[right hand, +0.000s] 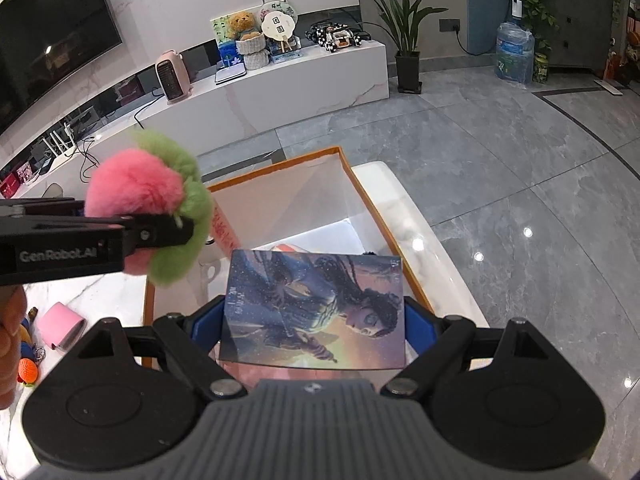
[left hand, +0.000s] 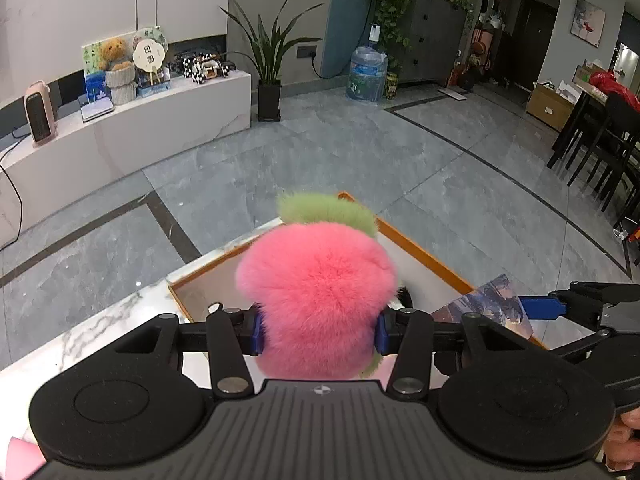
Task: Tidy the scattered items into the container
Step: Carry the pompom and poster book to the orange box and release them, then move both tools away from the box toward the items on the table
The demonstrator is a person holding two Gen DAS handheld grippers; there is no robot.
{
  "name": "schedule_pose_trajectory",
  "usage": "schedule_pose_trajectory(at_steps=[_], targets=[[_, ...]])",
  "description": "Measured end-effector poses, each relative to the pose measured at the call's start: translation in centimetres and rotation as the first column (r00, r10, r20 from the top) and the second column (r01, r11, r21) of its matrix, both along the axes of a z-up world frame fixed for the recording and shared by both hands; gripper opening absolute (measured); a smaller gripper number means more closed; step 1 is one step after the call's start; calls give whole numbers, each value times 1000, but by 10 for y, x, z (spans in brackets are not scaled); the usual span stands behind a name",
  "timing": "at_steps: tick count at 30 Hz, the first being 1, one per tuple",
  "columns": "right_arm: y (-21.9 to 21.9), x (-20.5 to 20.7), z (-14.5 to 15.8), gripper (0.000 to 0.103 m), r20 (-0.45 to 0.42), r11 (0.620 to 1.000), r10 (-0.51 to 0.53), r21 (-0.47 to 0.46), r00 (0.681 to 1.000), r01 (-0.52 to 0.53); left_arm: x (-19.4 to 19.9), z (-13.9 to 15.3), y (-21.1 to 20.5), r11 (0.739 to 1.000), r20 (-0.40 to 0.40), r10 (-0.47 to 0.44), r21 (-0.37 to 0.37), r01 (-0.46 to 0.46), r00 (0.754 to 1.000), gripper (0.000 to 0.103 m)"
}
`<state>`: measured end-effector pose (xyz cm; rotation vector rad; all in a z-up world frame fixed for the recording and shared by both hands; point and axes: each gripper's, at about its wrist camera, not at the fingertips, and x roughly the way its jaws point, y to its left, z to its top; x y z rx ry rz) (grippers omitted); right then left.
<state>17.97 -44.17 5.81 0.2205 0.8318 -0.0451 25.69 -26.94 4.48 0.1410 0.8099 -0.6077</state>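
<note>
Gripping fluffy pink-green pompom (left hand: 316,300), flat glossy card (right hand: 316,312), orange-rimmed box (right hand: 280,166)

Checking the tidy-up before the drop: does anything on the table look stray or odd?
Yes. A pink roll and an orange knitted charm lie loose on the marble table, outside the orange box. Nothing looks spilled or damaged.

You were working in a home's living room. A large television (right hand: 52,40) hung on the marble wall above a long white media bench (right hand: 280,80) carrying a teddy bear (right hand: 242,24), a pink heater (right hand: 172,76) and a toy car (right hand: 340,36). Grey floor tiles (left hand: 320,152), potted plants (left hand: 270,64), a water jug (left hand: 366,74) and dark dining chairs (left hand: 600,148) surrounded you.
</note>
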Motion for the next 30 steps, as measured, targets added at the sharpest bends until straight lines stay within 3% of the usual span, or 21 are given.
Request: schedule_pose_trajectory(at_steps=[5,8,12,30], targets=[[-1,0,-2,90,-13,1000,1,0,1000,-1,1,-5,-2,1000,-7,7,4,-7,1000,57],[1,3,-5,91,-40,1000,5,-10,999,-5,3,-7,-2,999,-9,36,23,-36,999,65],[7,5,-9,98,-57,999,26,-36,998,-28,4,-10,1,998,-12,59,38,-58,998,67],[11,5,-6,99,-44,999,11,-39,999,-13,-3,-10,2,998,-24,56,43,-55,998,68]])
